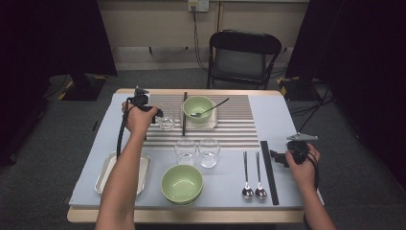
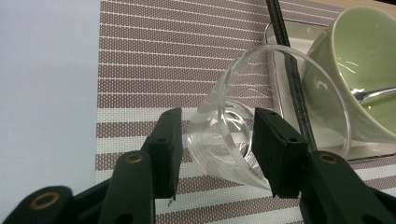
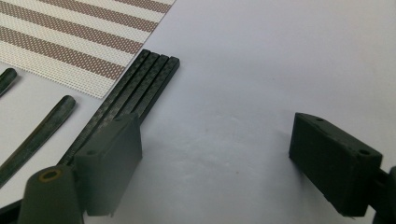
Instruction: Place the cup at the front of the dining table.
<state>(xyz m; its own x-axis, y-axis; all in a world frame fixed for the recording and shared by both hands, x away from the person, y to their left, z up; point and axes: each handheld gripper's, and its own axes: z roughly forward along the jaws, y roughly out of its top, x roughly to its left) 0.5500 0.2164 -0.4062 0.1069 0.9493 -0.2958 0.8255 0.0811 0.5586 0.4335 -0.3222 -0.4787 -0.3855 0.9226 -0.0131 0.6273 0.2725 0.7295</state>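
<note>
While the left gripper (image 2: 217,149) jaws pinch a tilted glass (image 2: 261,116) beside the green bowl (image 2: 369,70), the right gripper (image 3: 215,163) jaws gape empty.

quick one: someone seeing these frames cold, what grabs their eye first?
Probably the clear glass, tilted between the jaws of the left gripper over the striped placemat, right beside the green bowl with a spoon in it. Next, the right gripper, open over bare table beside the black chopsticks.
</note>
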